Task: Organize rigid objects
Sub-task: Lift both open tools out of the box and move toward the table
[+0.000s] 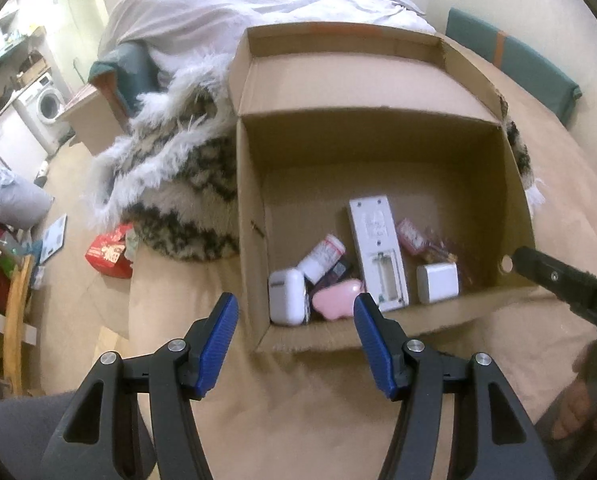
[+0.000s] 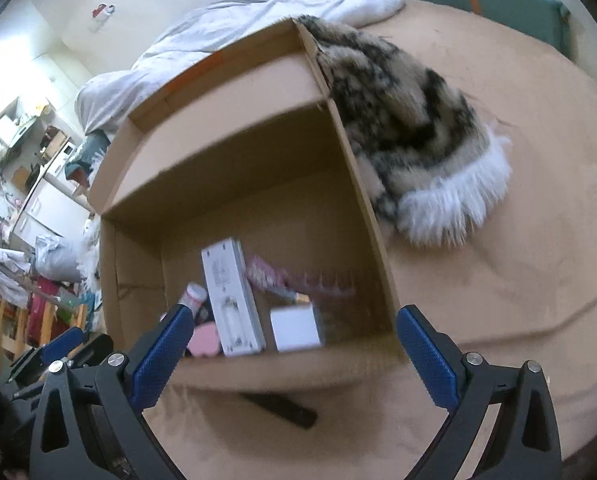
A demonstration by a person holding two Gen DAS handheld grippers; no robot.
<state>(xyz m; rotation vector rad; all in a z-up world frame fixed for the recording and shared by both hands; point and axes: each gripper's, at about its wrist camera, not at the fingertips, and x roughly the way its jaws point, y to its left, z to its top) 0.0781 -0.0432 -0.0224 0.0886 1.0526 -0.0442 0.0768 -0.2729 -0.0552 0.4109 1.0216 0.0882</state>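
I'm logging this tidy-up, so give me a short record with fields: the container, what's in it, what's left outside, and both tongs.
container: open cardboard box on the tan bedcover
inside: white remote, white case, pink item, white cube, small bottle
outside: dark flat object on the cover in front of the box
left tongs: open, empty
right tongs: open, empty

Matt cardboard, fluffy fur, smooth plastic

The cardboard box (image 1: 254,200) looks matt and rough-edged; the remote (image 1: 376,248) and white case (image 1: 286,296) are smooth plastic; the blanket (image 2: 410,128) is shaggy fur; gripper pads (image 1: 218,344) are ribbed.
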